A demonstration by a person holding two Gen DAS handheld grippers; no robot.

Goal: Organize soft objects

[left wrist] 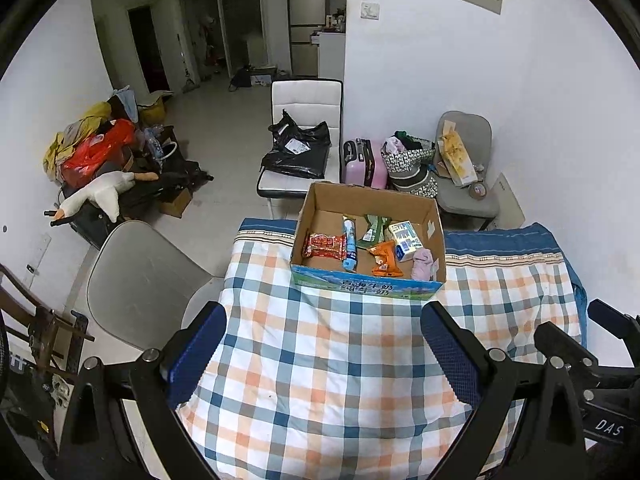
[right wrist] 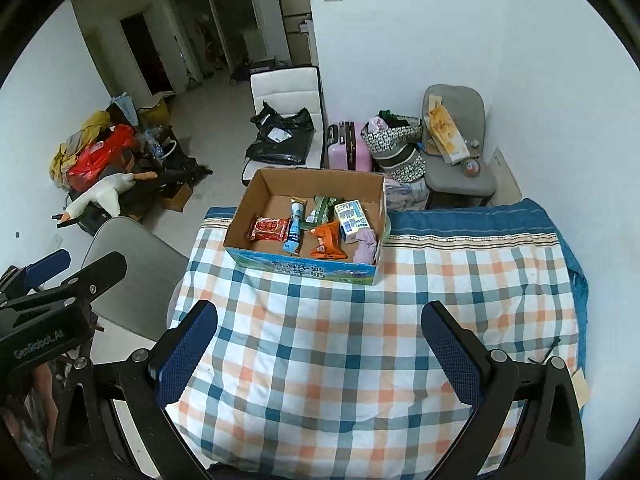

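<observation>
Six items lie in the open cardboard box (left wrist: 370, 200) at the far edge of the checked cloth (left wrist: 320, 360): a red snack packet (left wrist: 324, 245) on the left, a blue tube (left wrist: 350, 246) beside it, a green packet (left wrist: 374, 230) behind an orange packet (left wrist: 385, 260), a white and blue carton (left wrist: 406, 240), and a lilac soft cloth (left wrist: 423, 264) bunched in the near right corner. The left gripper (left wrist: 323, 312) hovers over the cloth on the near side of the box, jaws spread wide with nothing between them. The right gripper (right wrist: 320, 312) hangs likewise, fingers wide apart and holding nothing. Beyond the table stand a white chair (left wrist: 306, 96) bearing a black bag (left wrist: 298, 146), a pink suitcase (left wrist: 364, 164) and a grey chair (left wrist: 468, 152).
</observation>
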